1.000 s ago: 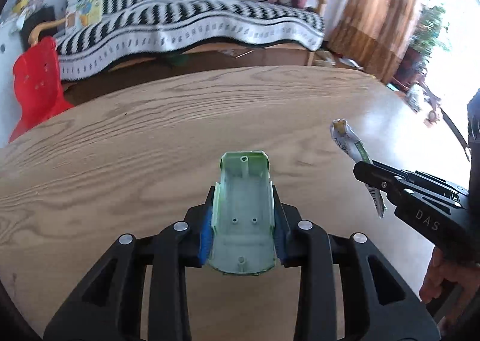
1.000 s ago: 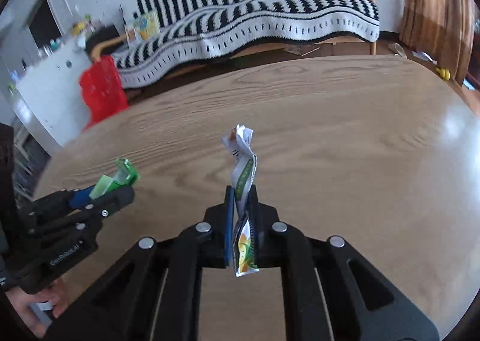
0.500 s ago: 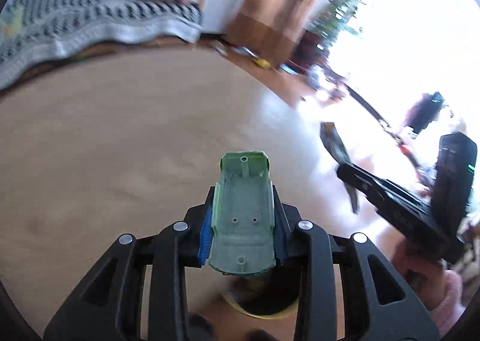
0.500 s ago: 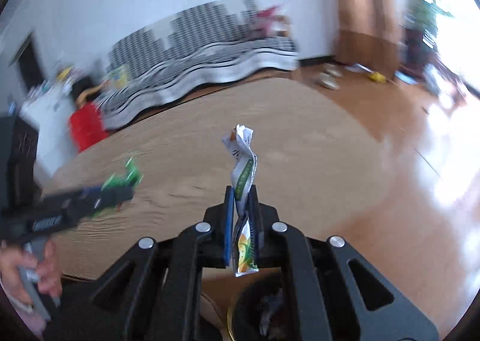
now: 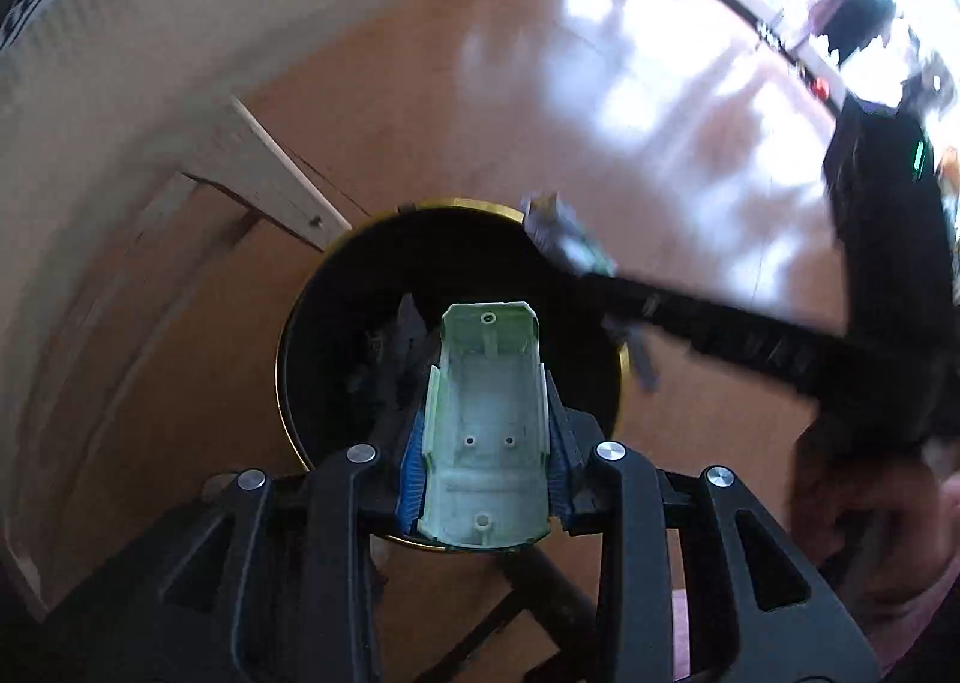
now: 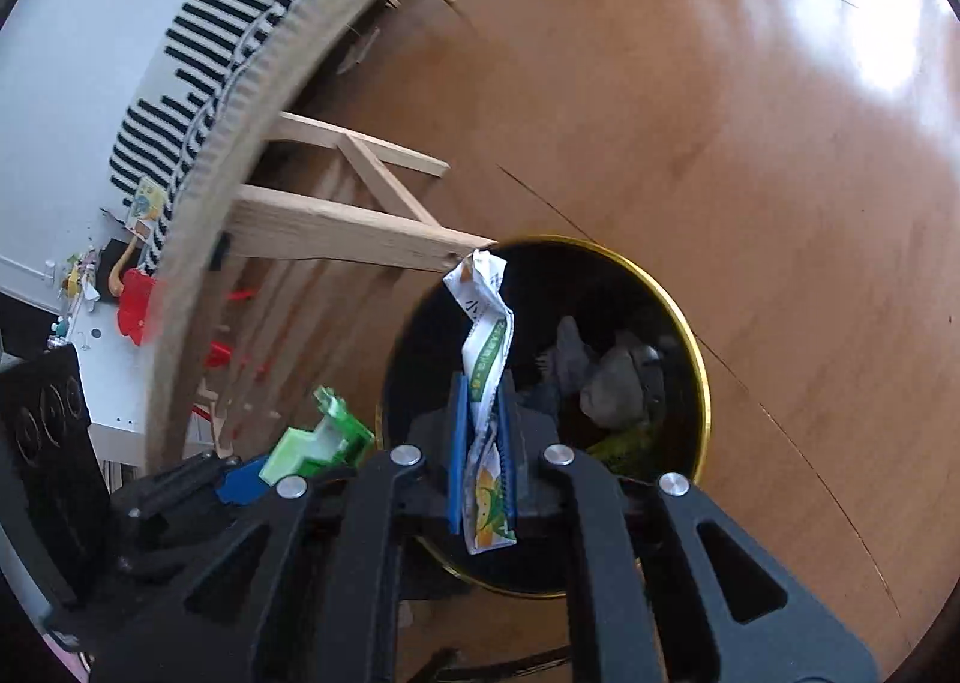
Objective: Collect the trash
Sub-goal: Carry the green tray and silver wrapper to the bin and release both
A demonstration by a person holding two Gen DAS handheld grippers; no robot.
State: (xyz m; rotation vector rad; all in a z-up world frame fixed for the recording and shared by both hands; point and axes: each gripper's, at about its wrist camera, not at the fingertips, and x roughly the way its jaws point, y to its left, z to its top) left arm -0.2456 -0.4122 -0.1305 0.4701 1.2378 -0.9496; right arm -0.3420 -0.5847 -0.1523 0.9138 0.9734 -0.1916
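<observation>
Two grippers over one round black bin (image 6: 699, 359) with a gold rim, several crumpled scraps inside. Left gripper (image 5: 485, 437), part-closed, clamps one pale green moulded plastic piece (image 5: 485, 413). Right gripper (image 6: 483, 440), nearly closed, pinches one twisted white-and-green wrapper (image 6: 487, 347) above the opening.

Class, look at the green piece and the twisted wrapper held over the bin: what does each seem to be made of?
Green piece: likely moulded matt plastic, with screw posts and thin rigid walls.
Wrapper: probably printed plastic or foil film, twisted and creased; the exact material is uncertain.
</observation>
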